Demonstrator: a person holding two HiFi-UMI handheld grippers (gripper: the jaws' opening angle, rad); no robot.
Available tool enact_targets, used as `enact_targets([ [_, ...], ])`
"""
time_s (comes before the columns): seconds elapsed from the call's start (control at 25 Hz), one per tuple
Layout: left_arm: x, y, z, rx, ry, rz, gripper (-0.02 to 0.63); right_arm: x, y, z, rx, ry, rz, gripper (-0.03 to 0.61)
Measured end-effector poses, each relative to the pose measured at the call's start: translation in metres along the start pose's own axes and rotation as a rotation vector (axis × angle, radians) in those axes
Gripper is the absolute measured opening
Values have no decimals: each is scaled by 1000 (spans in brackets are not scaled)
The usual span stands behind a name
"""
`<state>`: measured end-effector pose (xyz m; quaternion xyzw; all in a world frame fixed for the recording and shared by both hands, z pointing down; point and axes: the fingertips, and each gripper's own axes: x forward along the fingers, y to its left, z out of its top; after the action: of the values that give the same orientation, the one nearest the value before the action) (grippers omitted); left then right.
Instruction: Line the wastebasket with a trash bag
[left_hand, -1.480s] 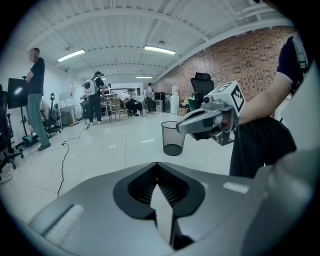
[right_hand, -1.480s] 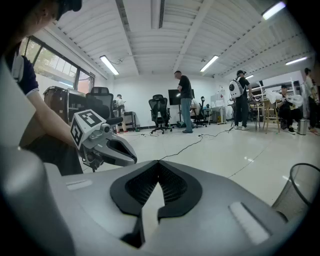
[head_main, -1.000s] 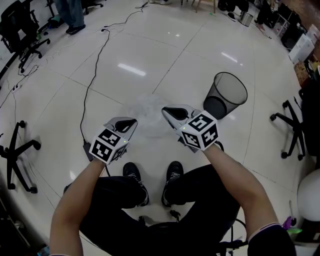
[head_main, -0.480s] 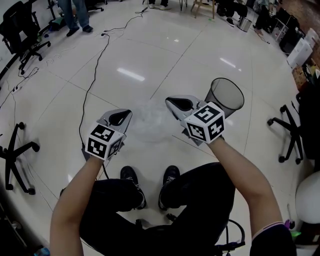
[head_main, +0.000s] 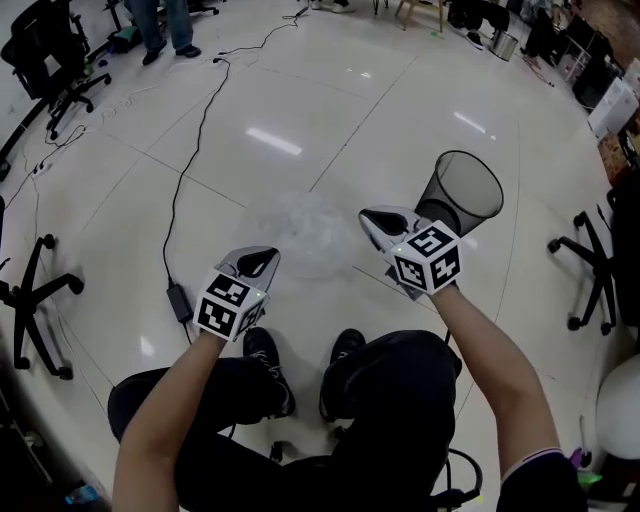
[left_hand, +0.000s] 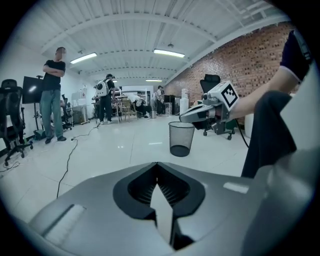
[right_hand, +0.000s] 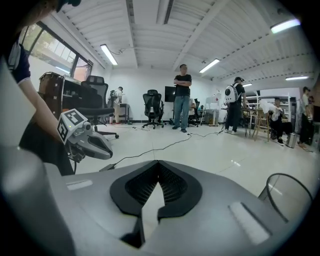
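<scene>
The left gripper (head_main: 272, 254) has its jaws pressed together, and its own view shows nothing between the pads. The right gripper (head_main: 366, 215) is likewise closed on nothing. Both point forward over the white tiled floor (head_main: 330, 130). Between their tips and slightly ahead lies the clear trash bag (head_main: 300, 232), a hazy crumpled patch; whether either tip touches it cannot be told. The black mesh wastebasket (head_main: 447, 207) stands upright just beside the right gripper and well apart from the left. A power adapter (head_main: 180, 302) lies near the left gripper's marker cube.
</scene>
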<state>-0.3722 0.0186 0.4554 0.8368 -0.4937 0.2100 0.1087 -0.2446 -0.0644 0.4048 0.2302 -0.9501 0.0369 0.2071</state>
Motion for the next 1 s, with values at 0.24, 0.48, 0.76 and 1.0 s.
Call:
enact_targets([
  [0.24,28,-17,-35,-8,24,-34,12,20,-4,-68,50,49,-23,2],
  [0.48,57,-19,-72,-55,76,-56,14,45,-7,-129,95,107,-26,6],
  [0.76,87,-11,-107,-141,131,-48,14,79,-4,-203,160,239,1,80],
  [1.0,105,0,-123,-214,198,-28,14,107,-7,-248,240,347,4,149],
])
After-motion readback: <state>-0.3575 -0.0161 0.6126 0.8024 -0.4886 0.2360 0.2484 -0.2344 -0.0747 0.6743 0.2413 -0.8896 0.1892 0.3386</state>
